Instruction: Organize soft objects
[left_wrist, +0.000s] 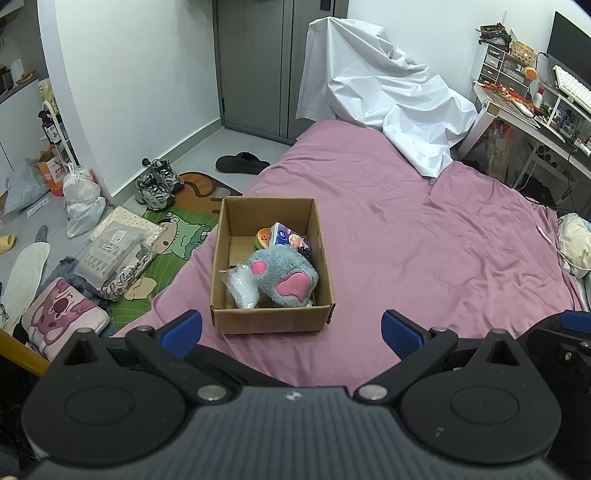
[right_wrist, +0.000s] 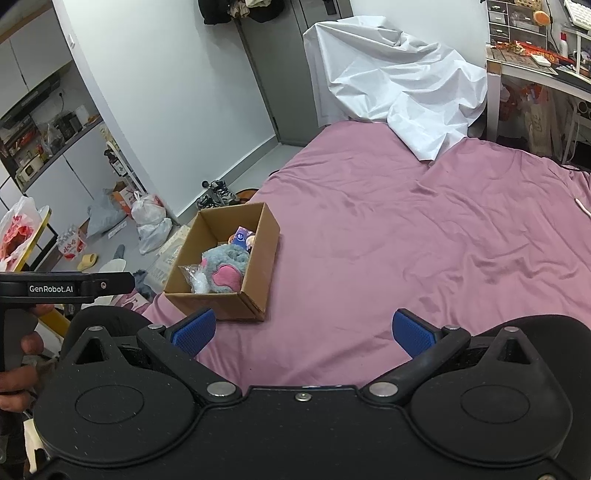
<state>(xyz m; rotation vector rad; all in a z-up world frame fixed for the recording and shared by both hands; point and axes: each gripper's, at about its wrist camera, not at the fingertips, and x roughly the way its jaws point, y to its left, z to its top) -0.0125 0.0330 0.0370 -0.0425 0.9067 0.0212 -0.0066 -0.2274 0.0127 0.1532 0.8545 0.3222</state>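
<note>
An open cardboard box (left_wrist: 273, 320) stands on the pink bed near its left edge; it also shows in the right wrist view (right_wrist: 258, 258). Inside lie a grey plush with pink paw pads (left_wrist: 286, 275), a clear plastic bag (left_wrist: 242, 286), a blue tissue pack (left_wrist: 280, 234) and an orange round toy (left_wrist: 263, 236). The plush (right_wrist: 223, 267) shows in the right wrist view too. My left gripper (left_wrist: 291, 328) is open and empty, just in front of the box. My right gripper (right_wrist: 304, 330) is open and empty, to the right of the box above the sheet.
A white sheet (left_wrist: 384, 96) drapes over something at the bed's far end. A desk (left_wrist: 532, 110) stands at the right. The floor at left holds shoes (left_wrist: 157, 182), bags (left_wrist: 79, 201), a green mat (left_wrist: 173, 236) and a cushion (left_wrist: 61, 314). A cable (left_wrist: 550, 240) lies on the bed's right.
</note>
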